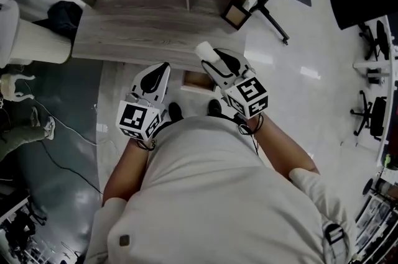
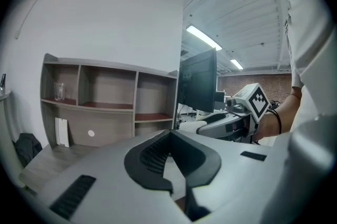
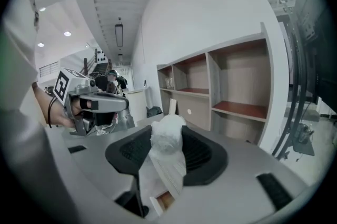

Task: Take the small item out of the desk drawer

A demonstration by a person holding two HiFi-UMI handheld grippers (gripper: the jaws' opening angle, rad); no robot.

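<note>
Right hand-held gripper [image 1: 210, 59] aloft around white bundle [image 3: 167, 136]

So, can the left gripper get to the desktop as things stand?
Likely yes: the left gripper hangs at the front edge of the desktop, jaws together on nothing, and the stretch ahead looks bare.

The small item [image 3: 167, 139] is sitting pinched between the two dark pads of the right tongs [image 3: 166, 130], which are pressing on it from both sides. It is showing as a white, crumpled, wrapped bundle, rounded at the top and trailing a wrinkled tail down toward the tongs' base. It is hanging in the air by the near edge of the counter [image 1: 143, 33]. The drawer [image 1: 198, 80] is showing as a tan wooden strip jutting out just under that edge, close beneath the item.
</note>
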